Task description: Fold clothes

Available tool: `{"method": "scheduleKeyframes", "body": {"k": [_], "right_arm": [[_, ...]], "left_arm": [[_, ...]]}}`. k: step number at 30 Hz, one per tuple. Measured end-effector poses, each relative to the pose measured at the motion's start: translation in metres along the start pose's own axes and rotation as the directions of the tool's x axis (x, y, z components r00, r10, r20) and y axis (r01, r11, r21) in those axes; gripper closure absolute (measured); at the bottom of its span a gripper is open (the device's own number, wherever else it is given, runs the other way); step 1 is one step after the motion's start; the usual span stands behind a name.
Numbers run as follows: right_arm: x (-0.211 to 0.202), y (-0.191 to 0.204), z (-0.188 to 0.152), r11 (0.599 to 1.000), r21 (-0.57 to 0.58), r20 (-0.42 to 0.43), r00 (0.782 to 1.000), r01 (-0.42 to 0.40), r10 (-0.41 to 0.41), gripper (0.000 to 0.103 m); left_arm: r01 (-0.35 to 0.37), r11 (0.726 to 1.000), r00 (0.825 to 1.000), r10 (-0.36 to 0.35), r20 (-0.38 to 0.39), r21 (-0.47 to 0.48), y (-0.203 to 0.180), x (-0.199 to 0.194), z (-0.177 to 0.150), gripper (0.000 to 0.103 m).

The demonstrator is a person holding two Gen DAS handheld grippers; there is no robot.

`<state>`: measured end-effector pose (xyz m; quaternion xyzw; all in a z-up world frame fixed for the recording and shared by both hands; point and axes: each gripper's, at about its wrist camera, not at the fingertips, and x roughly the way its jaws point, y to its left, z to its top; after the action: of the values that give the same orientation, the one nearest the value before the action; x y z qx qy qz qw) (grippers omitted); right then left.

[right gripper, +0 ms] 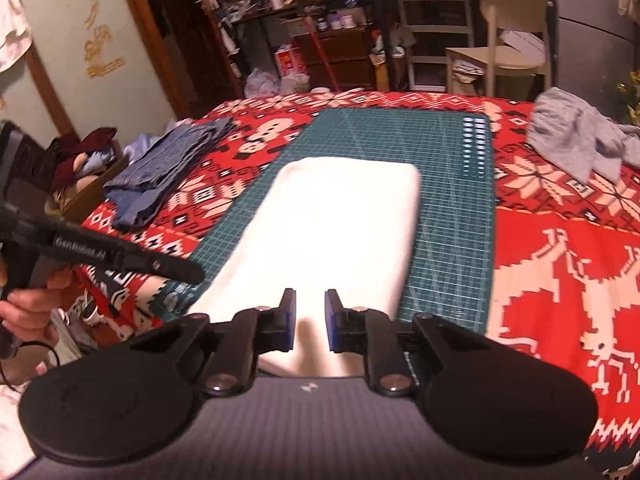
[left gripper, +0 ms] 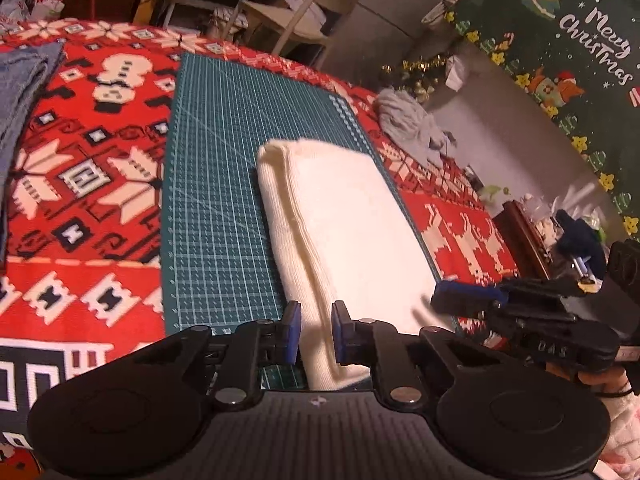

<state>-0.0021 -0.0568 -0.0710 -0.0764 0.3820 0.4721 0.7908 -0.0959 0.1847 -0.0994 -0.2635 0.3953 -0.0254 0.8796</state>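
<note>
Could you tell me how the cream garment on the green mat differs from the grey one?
The cream knitted garment is folded into a neat rectangle; the grey fabric garment lies crumpled. The cream one rests on the green gridded cutting mat; the grey one sits directly on the red patterned blanket. Neither is gripped.

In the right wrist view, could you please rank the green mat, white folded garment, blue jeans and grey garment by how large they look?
1. Green mat
2. White folded garment
3. Blue jeans and grey garment: look alike, so unranked.

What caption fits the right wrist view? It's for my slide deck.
Right gripper open over a folded cream garment on the green cutting mat.
</note>
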Motion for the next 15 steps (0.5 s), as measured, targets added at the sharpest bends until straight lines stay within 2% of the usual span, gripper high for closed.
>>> {"method": "scheduleKeyframes", "body": {"k": [1, 3, 5, 8, 15], "right_arm": [[0.001, 0.002, 0.001, 1.0, 0.002, -0.001, 1.0, -0.004, 0.004, 0.087], [0.003, 0.008, 0.005, 1.0, -0.009, 0.006, 1.0, -0.011, 0.011, 0.088], [0.006, 0.014, 0.01, 1.0, -0.025, 0.011, 1.0, -0.01, 0.01, 0.101], [0.015, 0.023, 0.021, 0.998, -0.055, 0.009, 1.0, 0.008, -0.007, 0.102], [0.058, 0.031, 0.044, 0.998, -0.059, -0.031, 0.999, 0.027, -0.029, 0.103]], "left_arm": [[-0.004, 1.0, 1.0, 0.004, 0.01, 0.001, 0.002, -0.001, 0.001, 0.096], [-0.025, 0.999, 0.999, 0.024, 0.031, 0.021, 0.004, 0.001, 0.006, 0.097], [-0.055, 0.997, 0.997, 0.052, 0.052, 0.056, 0.005, 0.005, 0.012, 0.102], [-0.101, 0.989, 0.992, 0.092, 0.084, 0.106, 0.007, 0.012, 0.02, 0.103], [-0.141, 0.969, 0.989, 0.127, 0.081, 0.204, 0.008, 0.049, 0.034, 0.103]]}}
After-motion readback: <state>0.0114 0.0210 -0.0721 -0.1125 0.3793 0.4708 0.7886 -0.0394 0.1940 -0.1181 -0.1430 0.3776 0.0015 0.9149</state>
